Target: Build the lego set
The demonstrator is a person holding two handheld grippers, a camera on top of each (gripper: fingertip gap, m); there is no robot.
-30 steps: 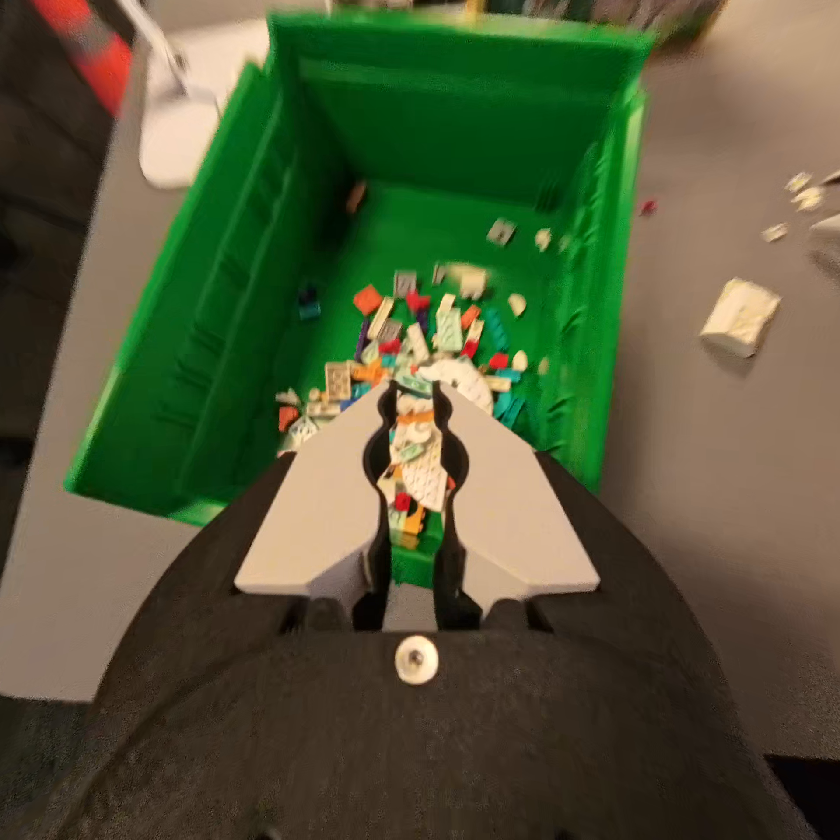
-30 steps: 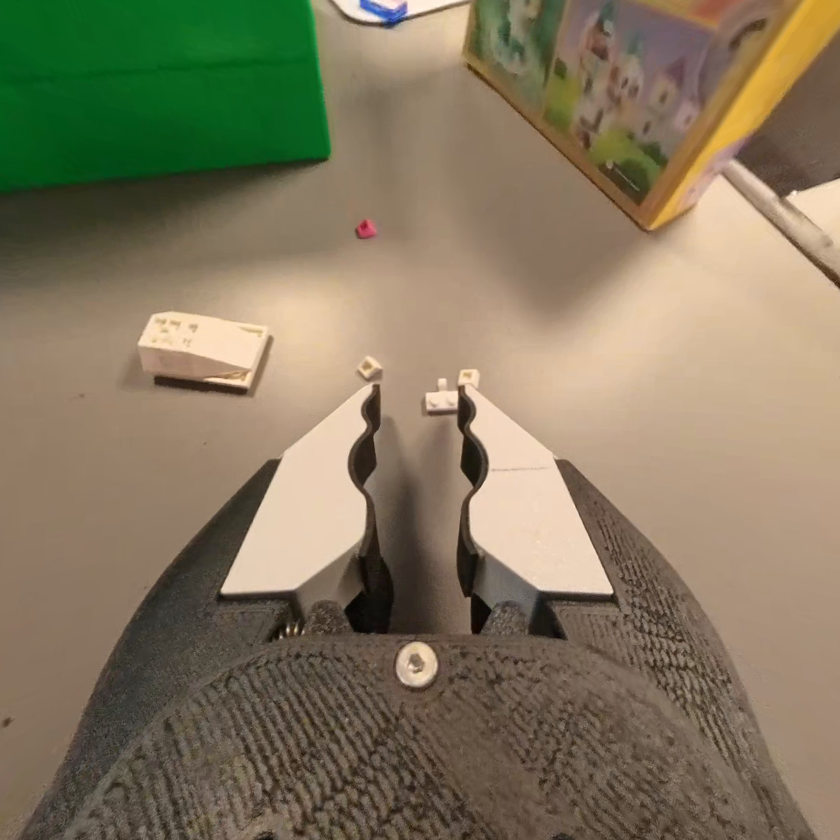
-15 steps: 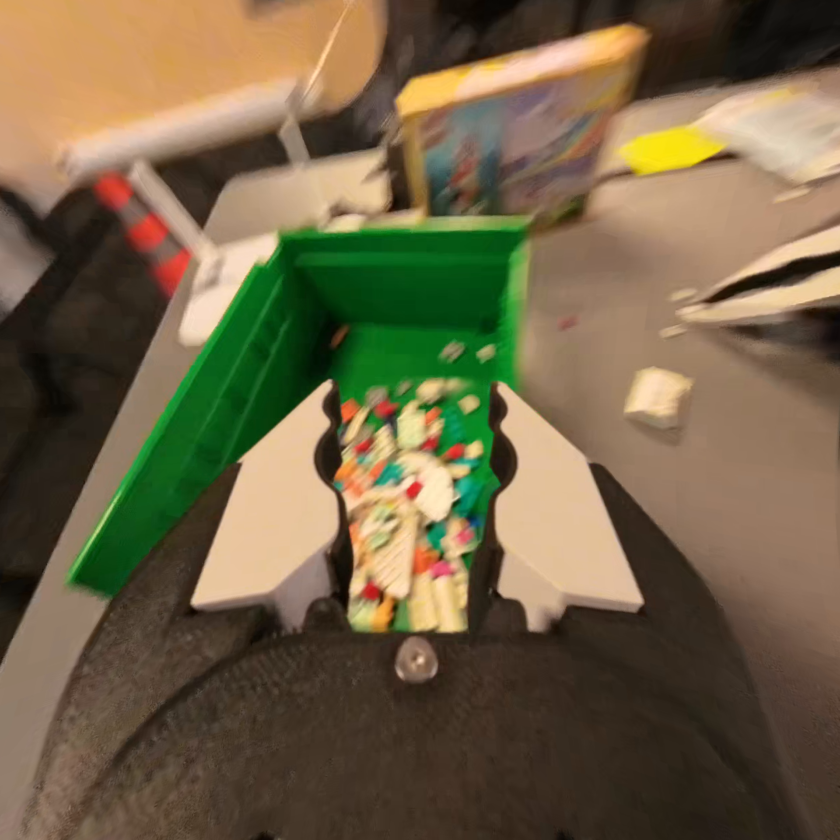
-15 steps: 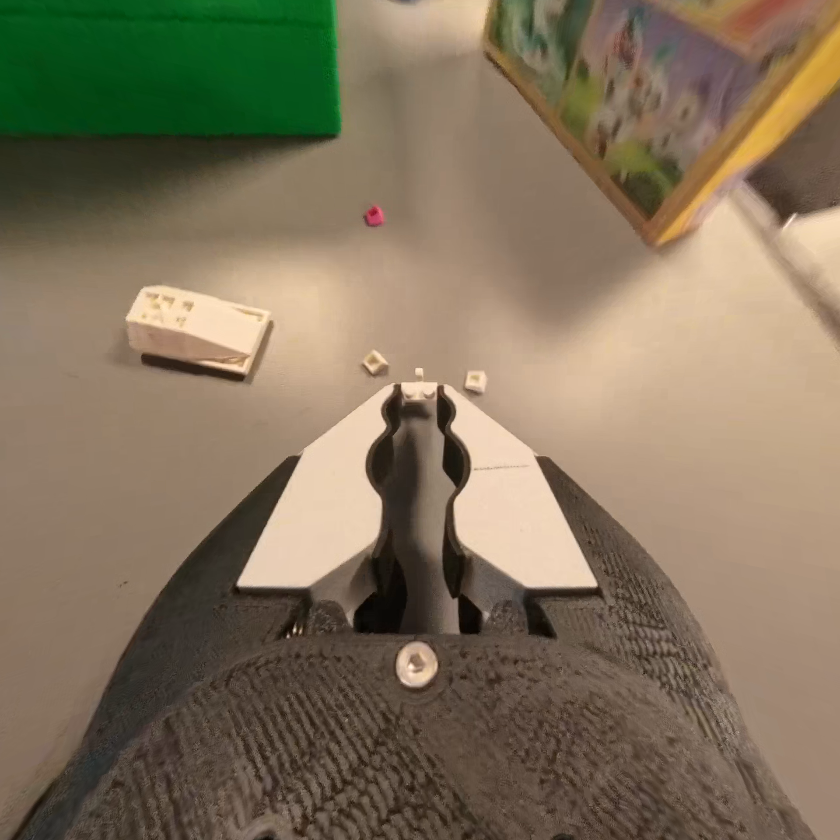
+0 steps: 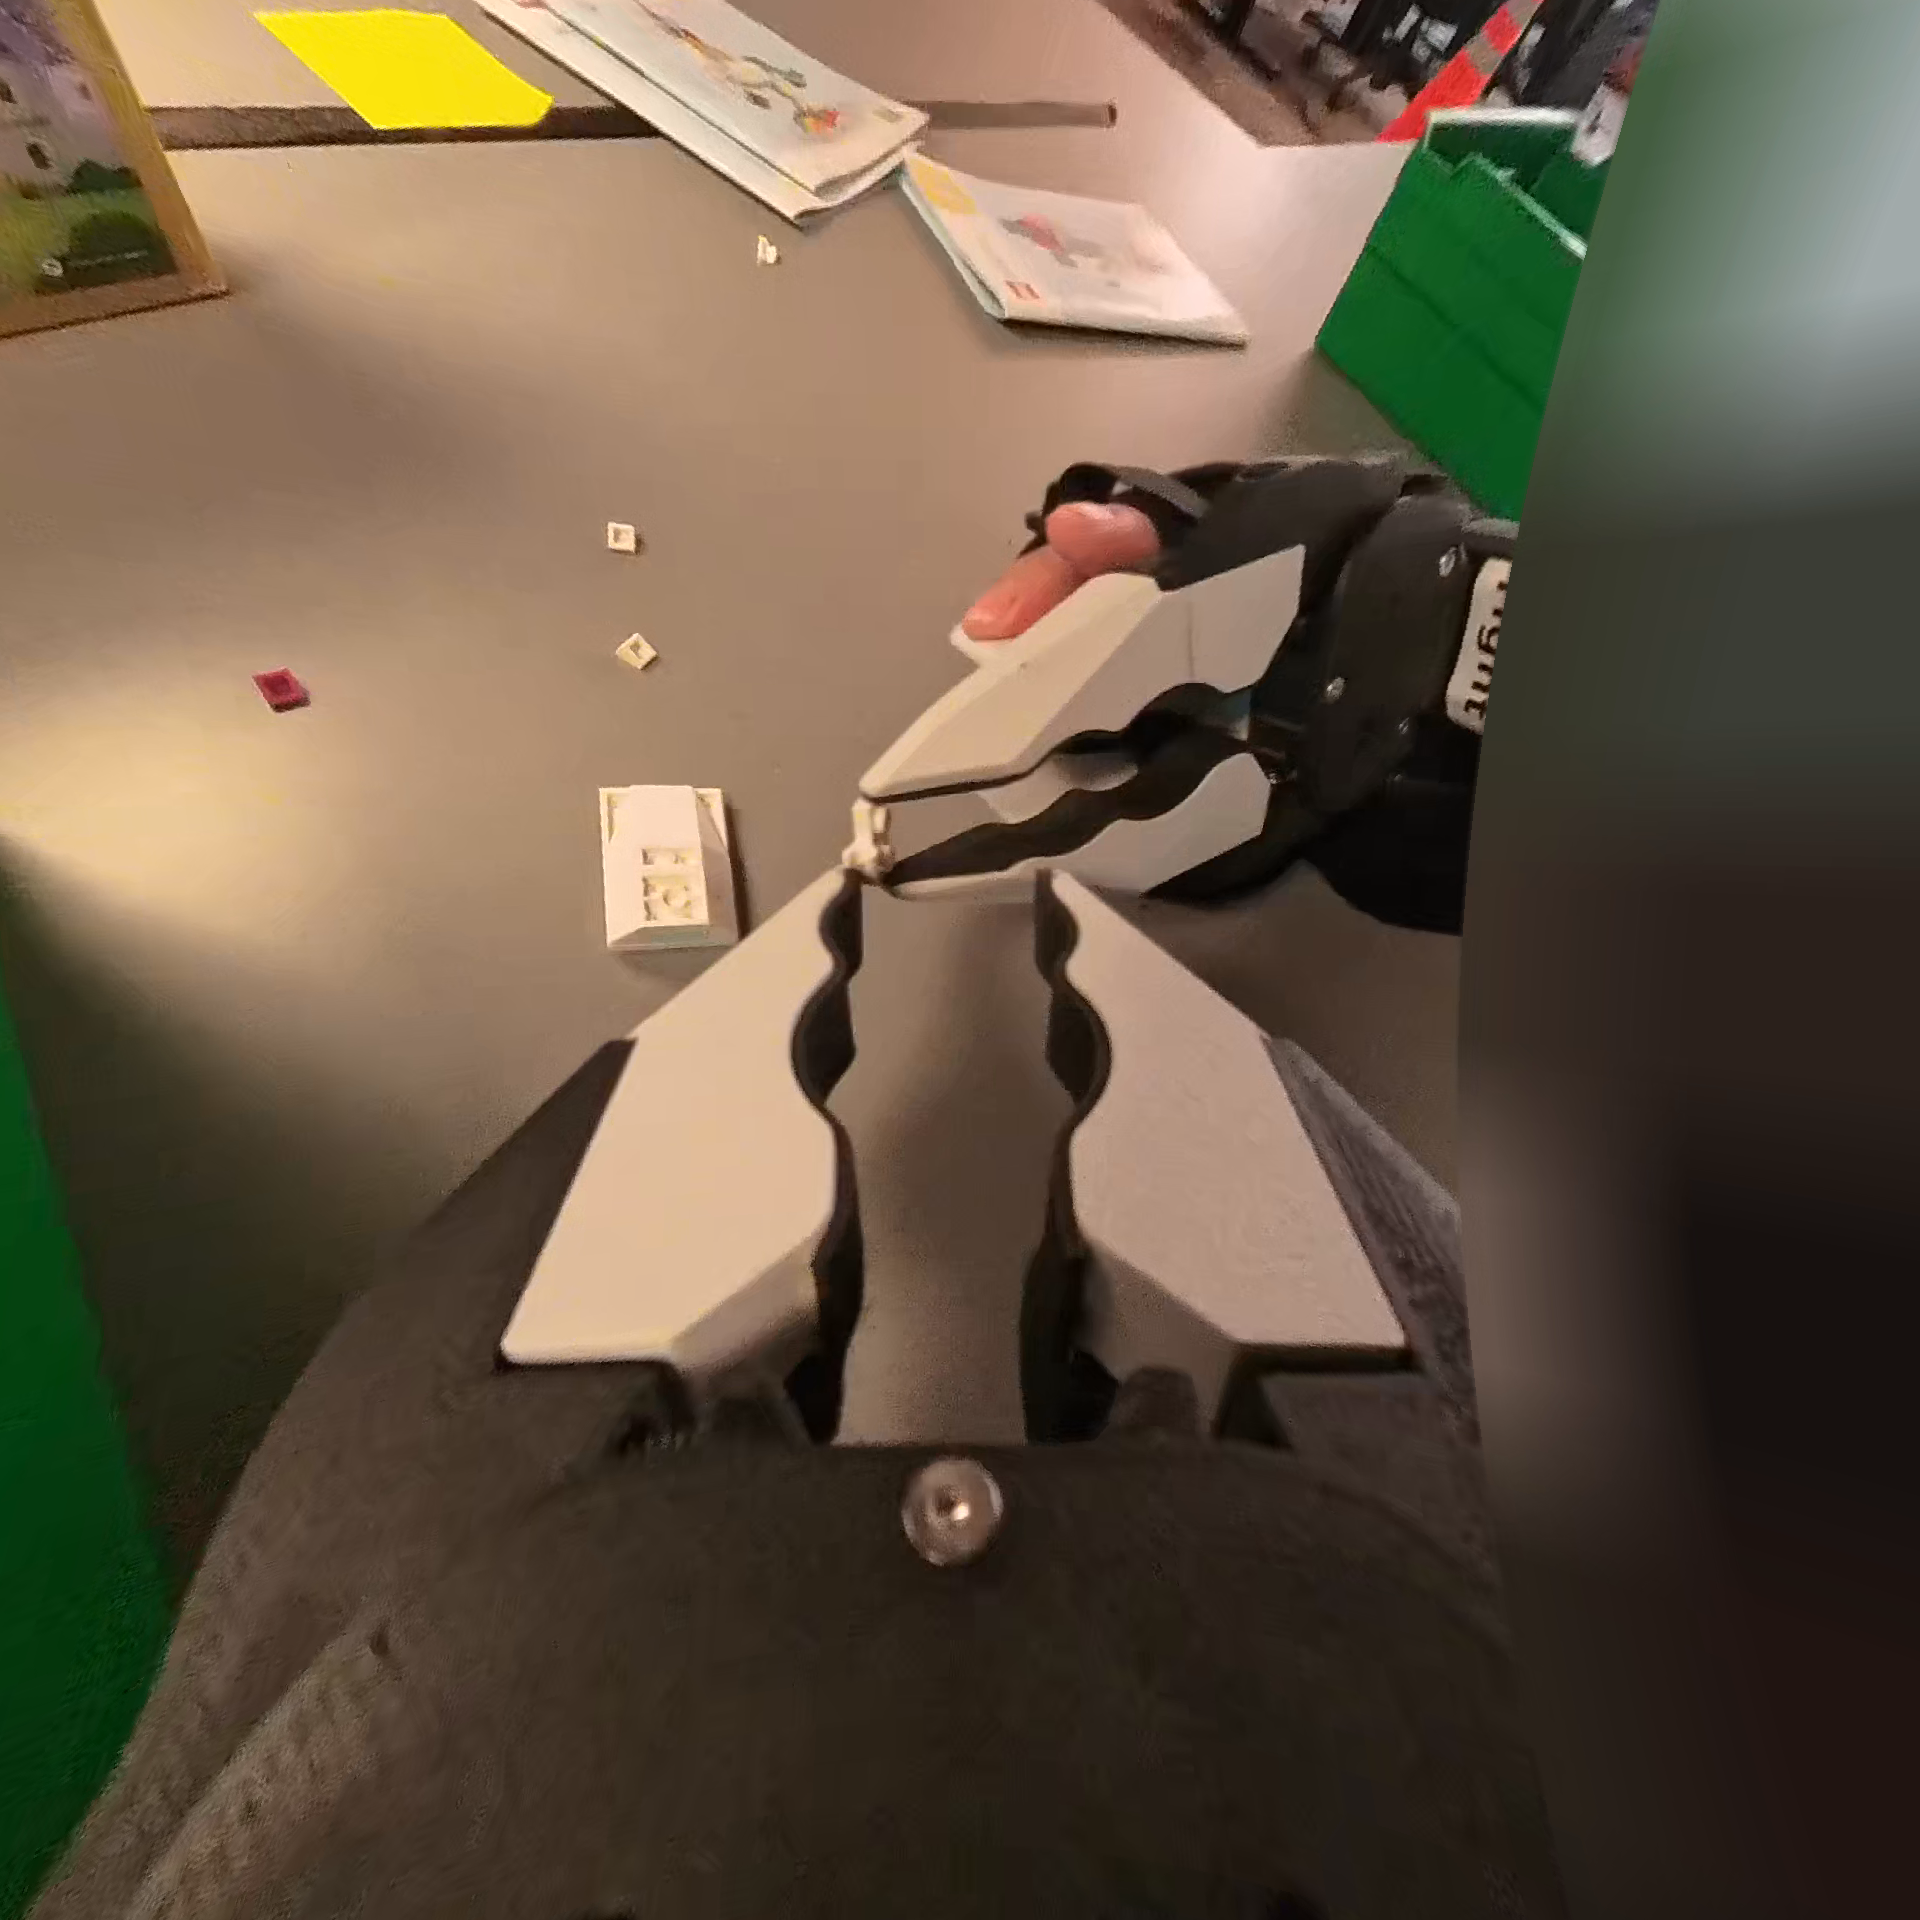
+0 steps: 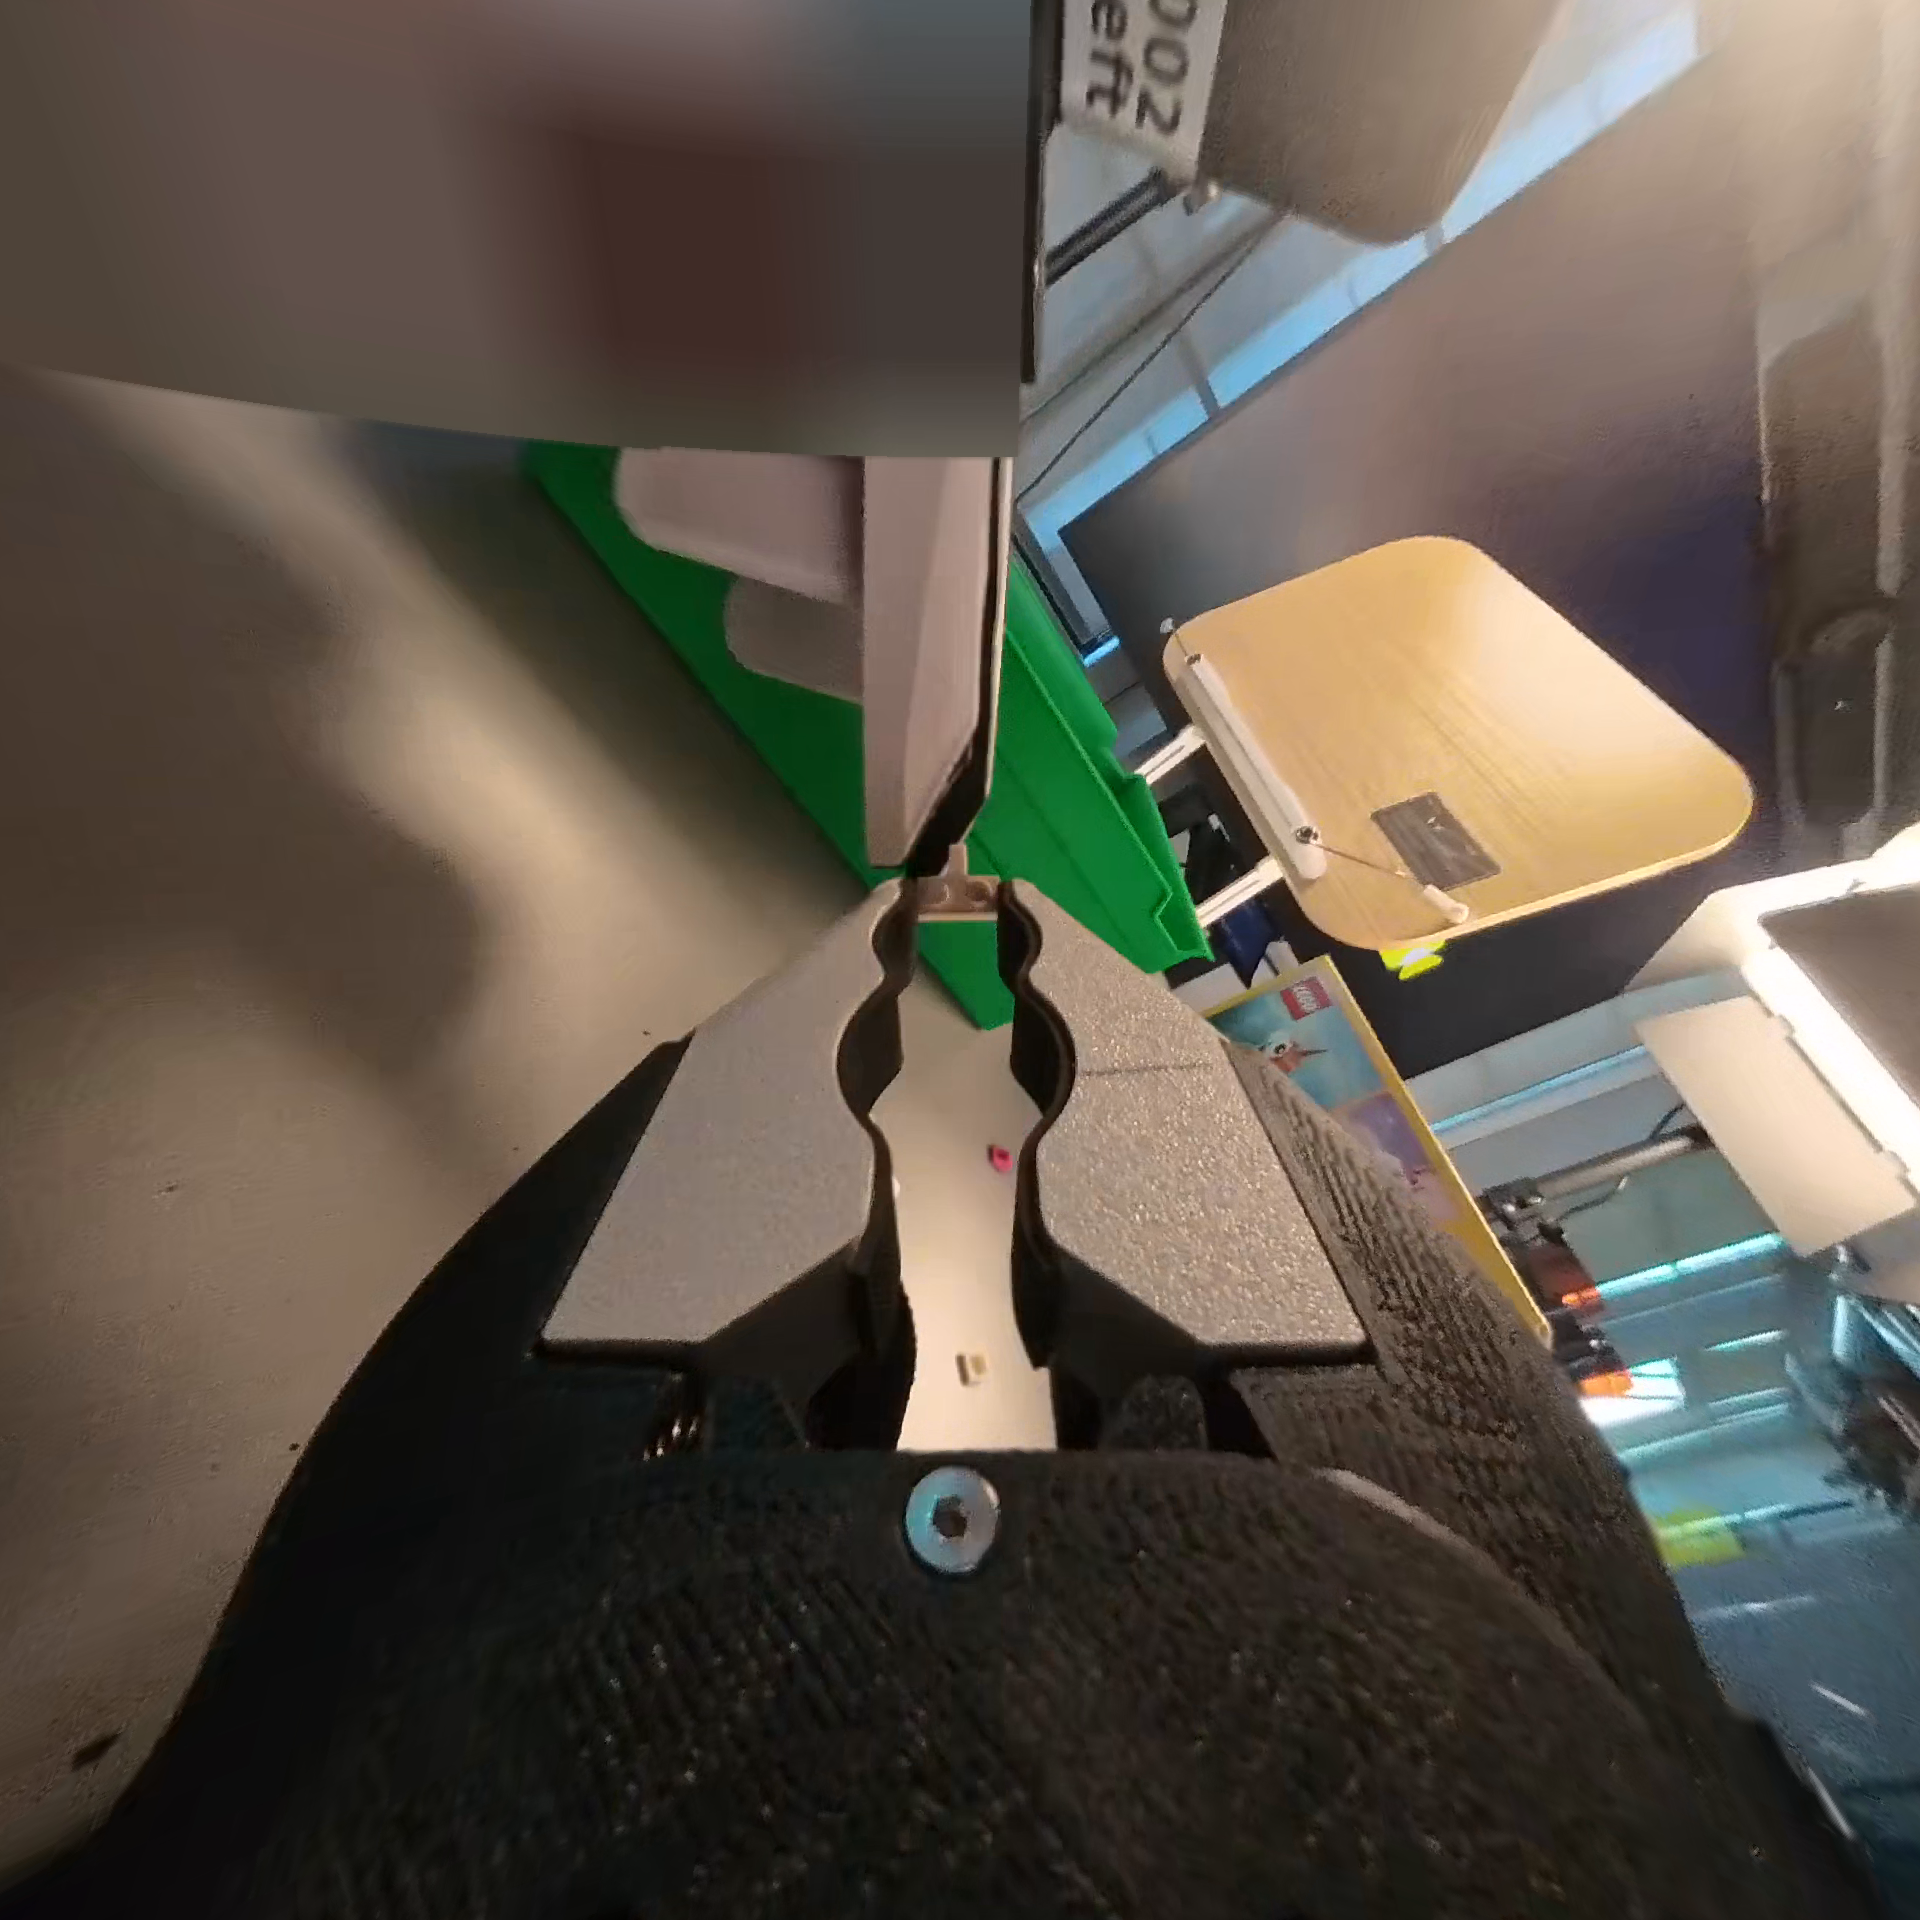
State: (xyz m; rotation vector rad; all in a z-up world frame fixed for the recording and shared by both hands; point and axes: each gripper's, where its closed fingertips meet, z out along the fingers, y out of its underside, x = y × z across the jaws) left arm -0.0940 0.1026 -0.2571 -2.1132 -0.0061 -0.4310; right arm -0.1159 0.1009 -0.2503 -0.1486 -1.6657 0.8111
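Here, our right gripper [image 6: 951,896] pinches tiny white brick [image 6: 954,896]; left gripper [image 5: 945,894], jaws spread, empty, tip touching it. Risk: nudge twists brick loose, drops onto table [image 5: 831,499].

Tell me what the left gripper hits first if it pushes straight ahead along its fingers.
The right gripper, almost at once: shut on a small white piece, it lies across the open left gripper just past its tips. Exact depth is unclear.
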